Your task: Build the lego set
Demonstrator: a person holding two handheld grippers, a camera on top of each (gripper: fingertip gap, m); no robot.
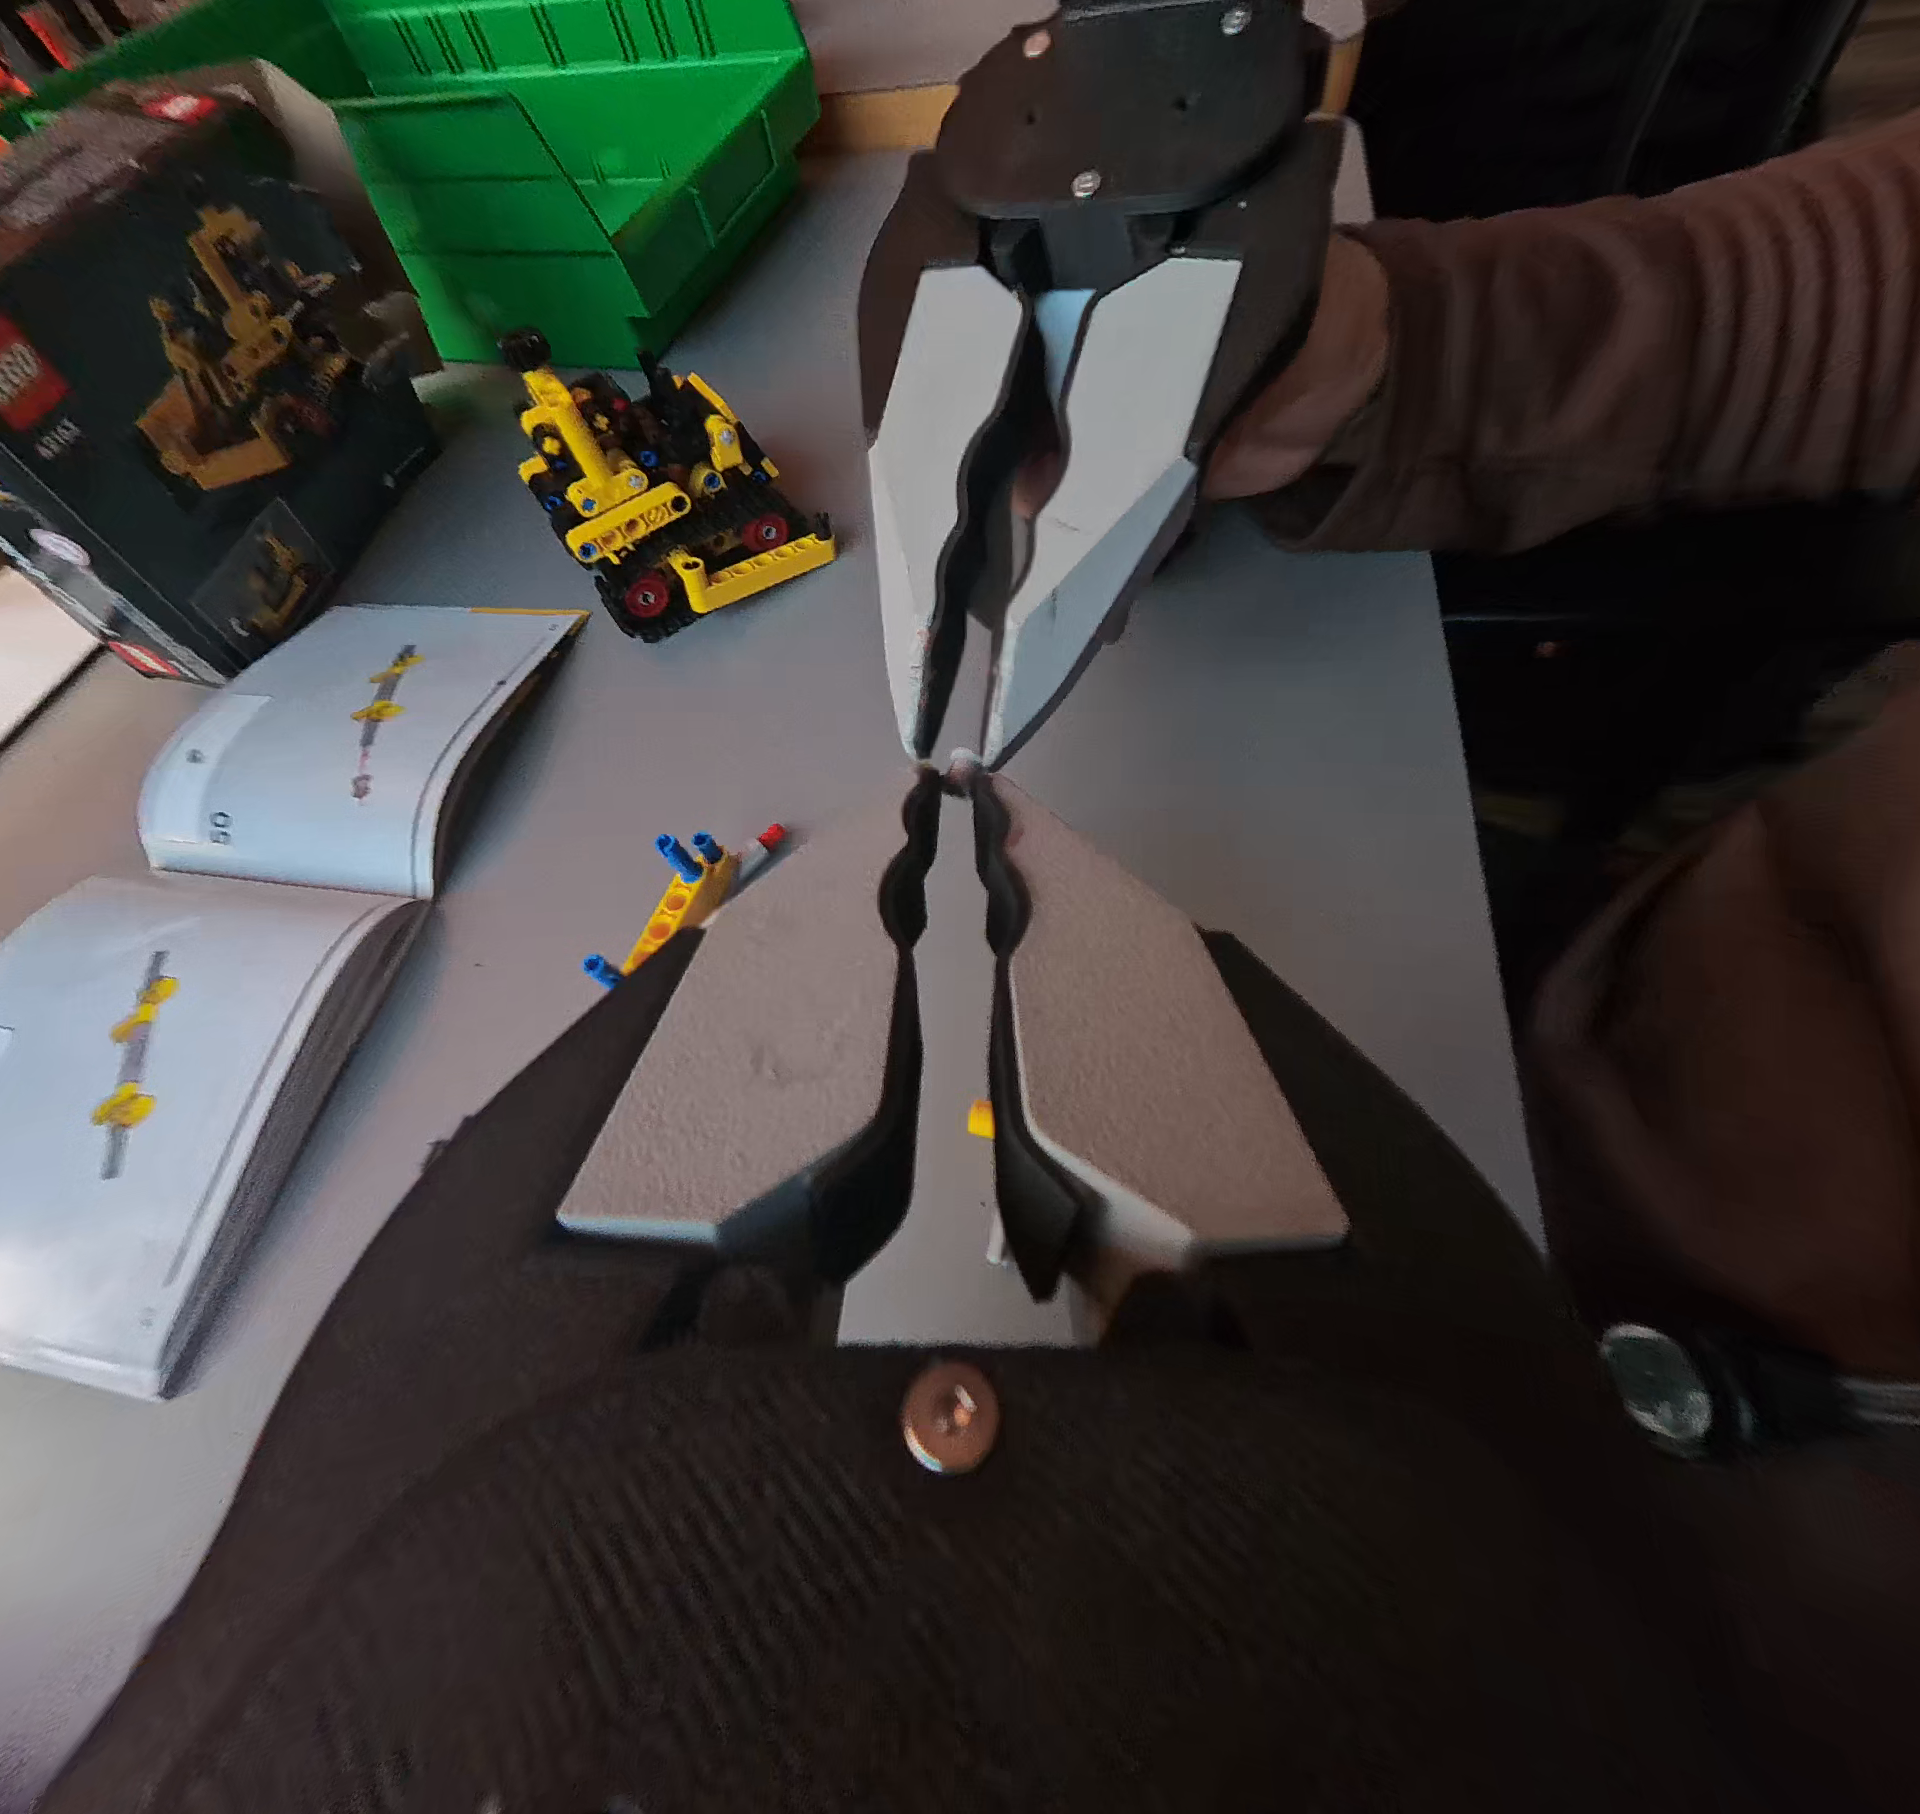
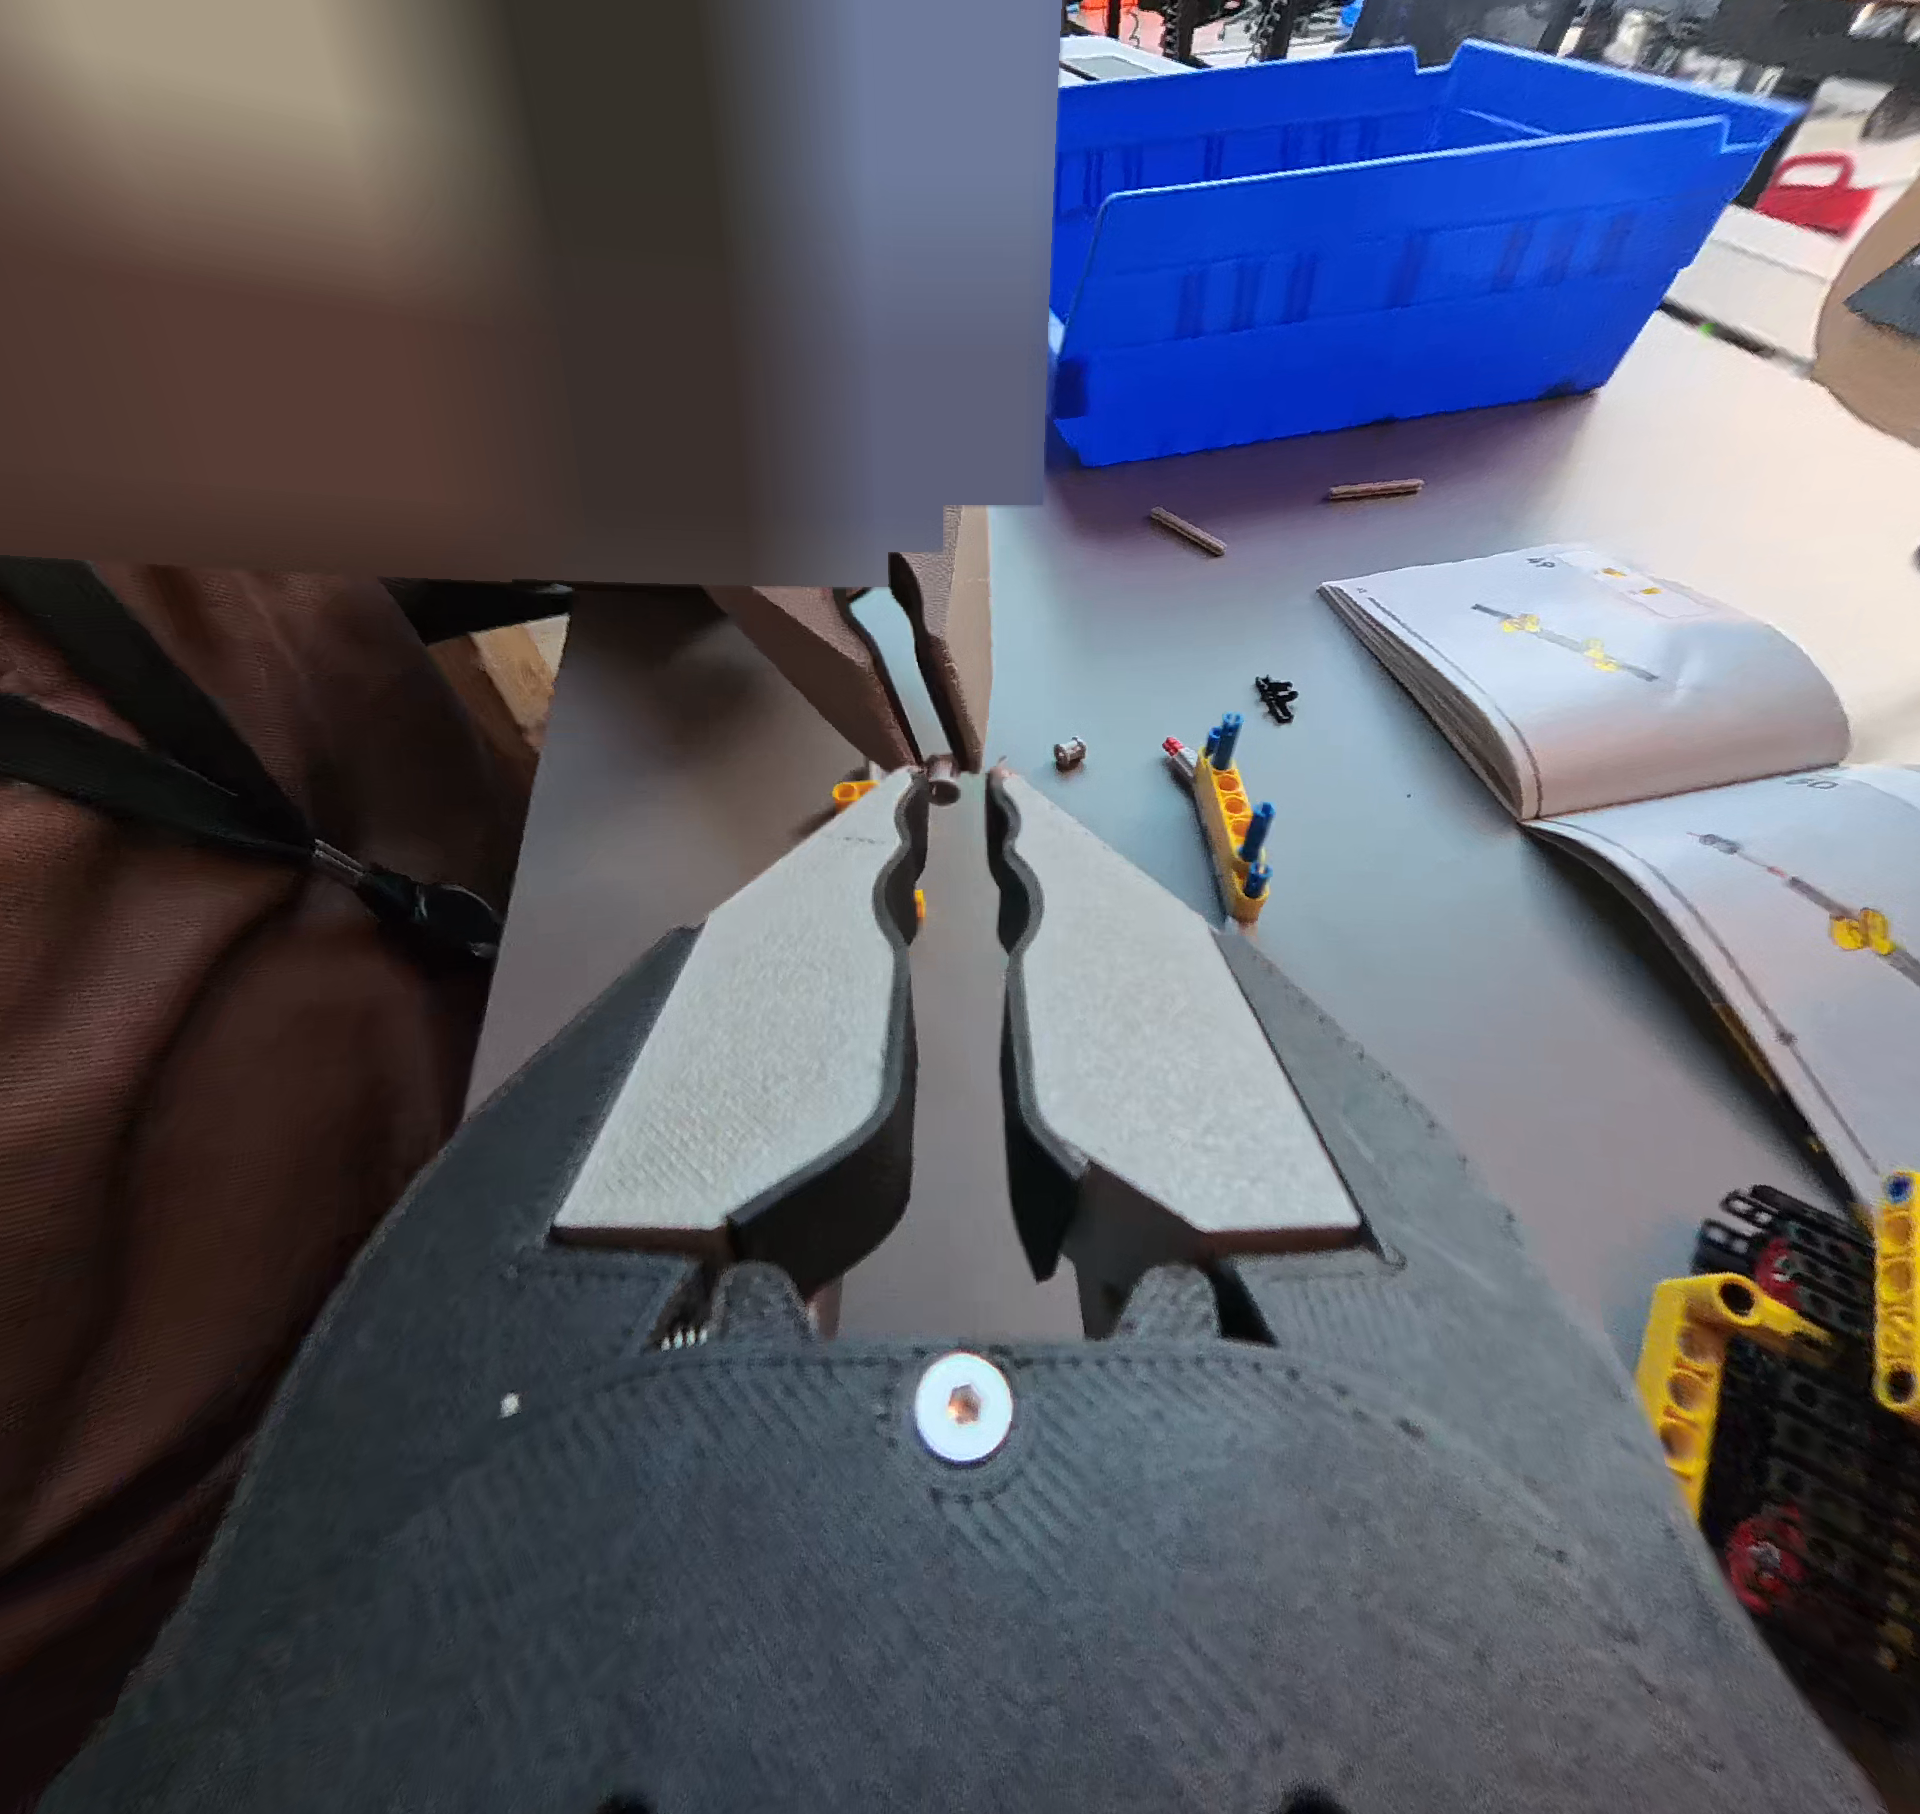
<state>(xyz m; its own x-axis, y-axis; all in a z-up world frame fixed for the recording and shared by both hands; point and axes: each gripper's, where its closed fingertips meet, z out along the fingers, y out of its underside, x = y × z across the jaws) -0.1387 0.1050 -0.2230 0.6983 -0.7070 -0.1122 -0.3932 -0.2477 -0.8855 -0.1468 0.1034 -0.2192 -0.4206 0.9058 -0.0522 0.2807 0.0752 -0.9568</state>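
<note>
Nearly closed left tongs (image 1: 951, 788) meeting right tongs (image 1: 956, 751) tip to tip at twelve o'clock, small grey bush (image 2: 943, 785) pinched between; exact holder unclear. Handing over, apparently; next, sliding onto yellow beam (image 1: 681, 902) at ten o'clock, bulldozer (image 1: 665, 486) beyond.

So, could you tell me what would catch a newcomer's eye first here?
The two hand-held grippers meeting tip to tip above the grey table, left and right, with a tiny grey piece between them. Then the yellow-and-black model near the green bins.
</note>
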